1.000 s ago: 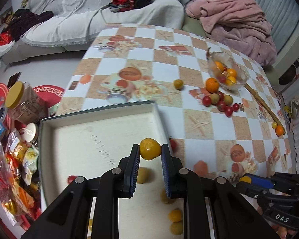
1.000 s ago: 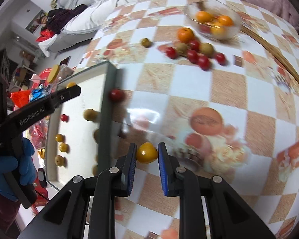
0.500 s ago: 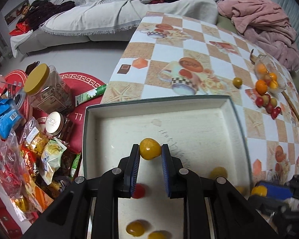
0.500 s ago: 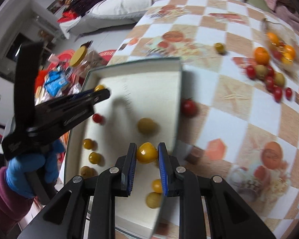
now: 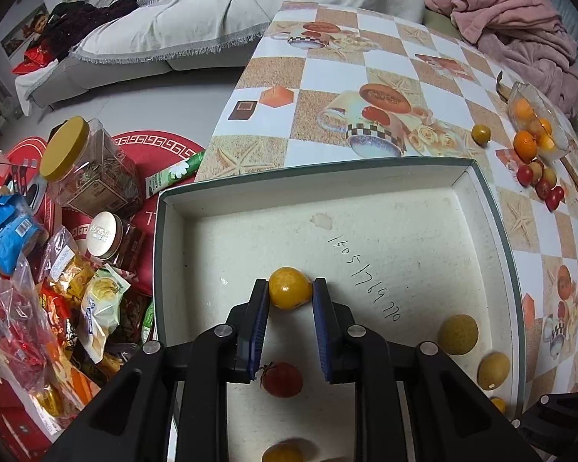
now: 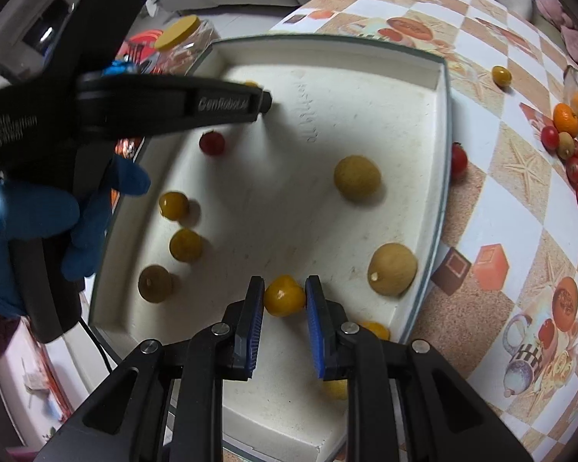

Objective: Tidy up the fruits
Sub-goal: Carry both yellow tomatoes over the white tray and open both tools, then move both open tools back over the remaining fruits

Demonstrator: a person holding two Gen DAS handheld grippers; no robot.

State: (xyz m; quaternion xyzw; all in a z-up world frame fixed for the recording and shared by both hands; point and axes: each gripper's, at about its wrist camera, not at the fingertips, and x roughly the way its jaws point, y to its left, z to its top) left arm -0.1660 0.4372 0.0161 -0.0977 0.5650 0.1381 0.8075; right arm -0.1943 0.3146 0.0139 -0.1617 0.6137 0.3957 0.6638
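A shallow white box (image 5: pixel 481 192) (image 6: pixel 445 88) with a green rim lies on the checkered table. My left gripper (image 5: pixel 290 293) is shut on a yellow tomato (image 5: pixel 289 288) above the box floor. My right gripper (image 6: pixel 284 295) is shut on another yellow tomato (image 6: pixel 283 295) over the near part of the box. Loose in the box lie a red tomato (image 5: pixel 282 379) (image 6: pixel 212 142), two tan round fruits (image 6: pixel 356 173) (image 6: pixel 391 269) and several small yellow ones (image 6: pixel 173 205). In the right wrist view the left gripper's black body (image 6: pixel 165 104), held by a blue-gloved hand (image 6: pixel 31 211), reaches over the box's left side.
A glass bowl (image 5: pixel 535 115) of oranges stands at the far right, with red and tan fruits (image 5: pixel 539 181) beside it. One yellow tomato (image 5: pixel 481 134) lies alone on the table; a red one (image 6: pixel 458 158) rests against the box's outer wall. Jars (image 5: pixel 84 169) and snack bags (image 5: pixel 57 300) crowd the floor at the left.
Both grippers have moved from over the table to over the box, each still gripping its yellow tomato. The left one came lower over the box floor; the right one rolled as it crossed the rim.
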